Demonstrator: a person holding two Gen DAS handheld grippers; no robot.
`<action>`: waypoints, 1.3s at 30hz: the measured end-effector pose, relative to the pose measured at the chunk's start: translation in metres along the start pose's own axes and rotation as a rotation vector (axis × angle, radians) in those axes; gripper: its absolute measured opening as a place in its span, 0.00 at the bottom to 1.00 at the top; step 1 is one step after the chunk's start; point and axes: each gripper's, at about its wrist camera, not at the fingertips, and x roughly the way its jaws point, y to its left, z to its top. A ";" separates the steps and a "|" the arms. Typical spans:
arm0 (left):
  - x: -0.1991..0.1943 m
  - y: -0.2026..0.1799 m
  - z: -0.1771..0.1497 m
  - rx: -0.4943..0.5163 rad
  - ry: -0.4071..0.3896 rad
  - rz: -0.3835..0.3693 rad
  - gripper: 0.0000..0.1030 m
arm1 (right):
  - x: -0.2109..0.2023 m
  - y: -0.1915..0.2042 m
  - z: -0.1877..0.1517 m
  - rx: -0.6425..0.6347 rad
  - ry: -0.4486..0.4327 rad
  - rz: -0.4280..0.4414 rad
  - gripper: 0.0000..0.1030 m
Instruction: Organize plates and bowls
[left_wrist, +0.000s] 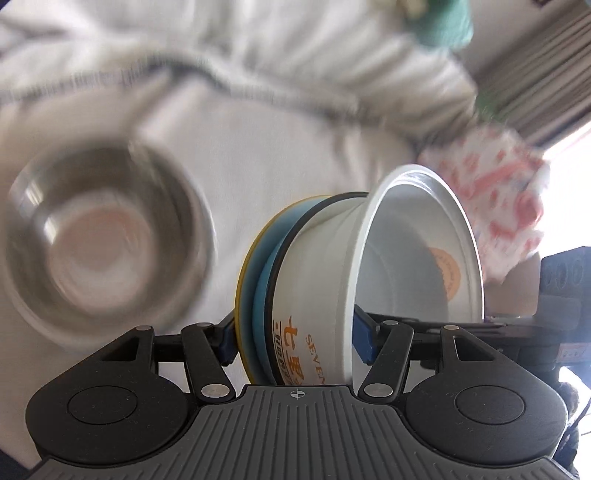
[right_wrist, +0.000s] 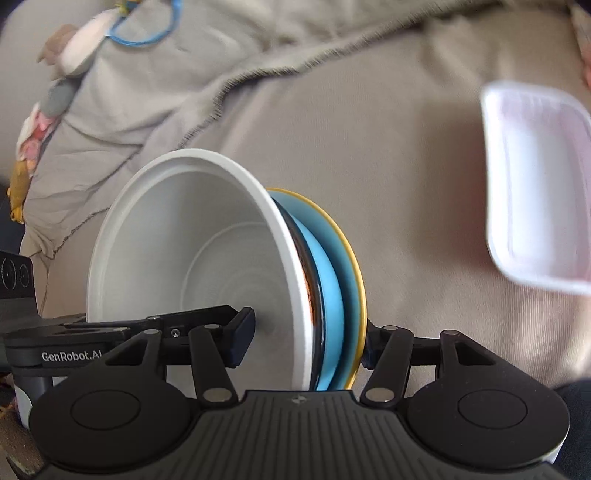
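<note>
A stack of dishes is held between both grippers: a white paper bowl (left_wrist: 325, 280) with orange print sits on a blue plate (left_wrist: 264, 291) with a yellow rim. My left gripper (left_wrist: 295, 339) is shut on the stack, one finger inside the bowl, the other behind the plate. My right gripper (right_wrist: 306, 343) is shut on the same stack from the other side; the white bowl (right_wrist: 207, 236) and blue plate (right_wrist: 332, 295) show there. The stack is tipped on its side in both views. A steel bowl (left_wrist: 99, 240) lies blurred at left on the cloth.
A pale cloth (right_wrist: 388, 166) covers the surface under everything. A white rectangular tray (right_wrist: 535, 184) lies at right in the right wrist view. A red-patterned white packet (left_wrist: 495, 199) lies behind the bowl. Small toys (right_wrist: 33, 147) sit at far left.
</note>
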 end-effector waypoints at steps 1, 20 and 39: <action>-0.013 0.005 0.007 -0.003 -0.033 -0.002 0.61 | -0.004 0.013 0.008 -0.029 -0.018 0.002 0.56; -0.023 0.151 0.010 -0.116 -0.190 0.164 0.49 | 0.150 0.135 0.071 -0.135 0.124 -0.035 0.58; -0.030 0.153 0.004 -0.115 -0.197 0.157 0.40 | 0.128 0.132 0.070 -0.157 0.055 -0.133 0.55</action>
